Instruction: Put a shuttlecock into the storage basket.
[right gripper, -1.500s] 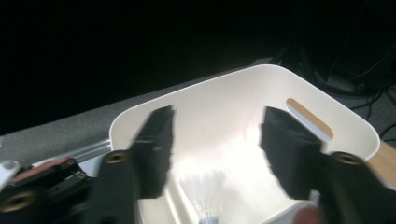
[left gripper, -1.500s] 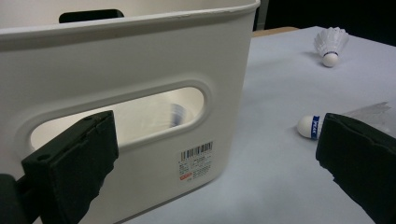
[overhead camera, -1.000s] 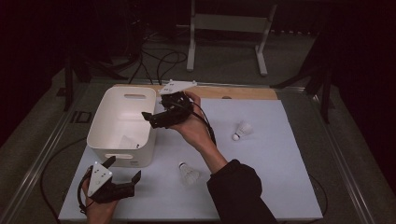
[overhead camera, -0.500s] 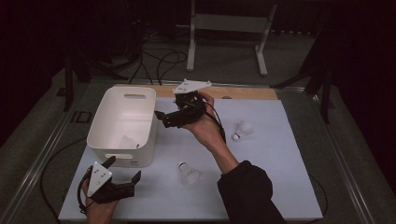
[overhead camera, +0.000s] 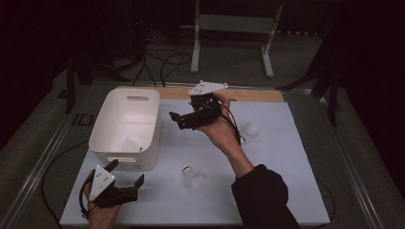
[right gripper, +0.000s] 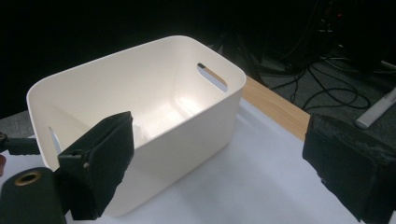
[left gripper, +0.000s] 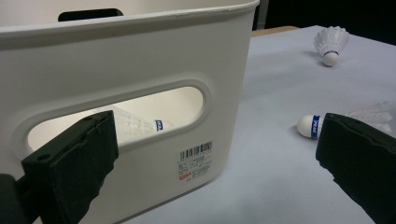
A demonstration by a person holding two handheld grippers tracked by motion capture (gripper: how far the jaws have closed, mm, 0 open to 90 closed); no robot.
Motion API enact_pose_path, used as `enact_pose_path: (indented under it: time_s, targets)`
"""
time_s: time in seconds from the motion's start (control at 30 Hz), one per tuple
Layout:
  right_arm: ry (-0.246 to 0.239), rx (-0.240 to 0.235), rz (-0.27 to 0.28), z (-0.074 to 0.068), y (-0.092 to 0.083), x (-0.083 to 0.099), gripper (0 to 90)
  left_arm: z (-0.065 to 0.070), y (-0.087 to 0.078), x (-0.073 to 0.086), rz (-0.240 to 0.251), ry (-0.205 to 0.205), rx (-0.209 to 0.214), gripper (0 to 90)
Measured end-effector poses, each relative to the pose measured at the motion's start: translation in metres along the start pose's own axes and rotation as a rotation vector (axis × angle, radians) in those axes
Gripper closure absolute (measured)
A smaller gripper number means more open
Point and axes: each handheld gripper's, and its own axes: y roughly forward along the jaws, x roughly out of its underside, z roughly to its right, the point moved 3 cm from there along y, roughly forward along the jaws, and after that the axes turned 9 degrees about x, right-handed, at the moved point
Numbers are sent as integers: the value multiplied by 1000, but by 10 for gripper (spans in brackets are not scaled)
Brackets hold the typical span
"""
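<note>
L gripper (overhead camera: 125, 187) sits low at the near-left corner of the white table mat (overhead camera: 286, 157), held in the person's left hand (overhead camera: 98, 210), just in front of the white plastic bin (overhead camera: 126, 128). Jaws spread wide, nothing btwn them; in the left gripper view the black pads (left gripper: 77, 163) frame the bin's near wall w/ its oval handle slot and barcode sticker.

Bin stands upright on the mat's left part. One shuttlecock inside the bin (left gripper: 140, 123) is seen thru the slot, lying on the bottom, blue band visible.

Next, the near shuttlecock (overhead camera: 192, 176) lies on the mat just right of the bin's near corner, cork end pointing toward the bin; in the left gripper view it's half hidden behind the right-hand pad.

R gripper (overhead camera: 179, 119) is held up above the mat just right of the bin's rim, in the person's right hand (overhead camera: 219, 126), dark sleeve (overhead camera: 262, 195) coming from the bottom edge. Its jaws have just been opening and now stand released, wide apart, empty; they point at the bin, whose open top shows in the right gripper view.

Far shuttlecock (overhead camera: 248, 132) lies on the mat right of that hand, apart from it. Wooden strip (overhead camera: 258, 94) runs along the mat's far edge.
</note>
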Motion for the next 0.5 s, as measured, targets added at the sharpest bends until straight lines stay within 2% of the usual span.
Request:
enact_pose_path:
  time_s: [0.37, 0.5]
  targets:
    - [27, 21, 25, 16, -14, 6, 90, 0, 2, -1, 3, -2, 2, 0]
    - [28, 25, 25, 20, -18, 10, 90, 1, 4, 0, -9, 9, 5, 0]
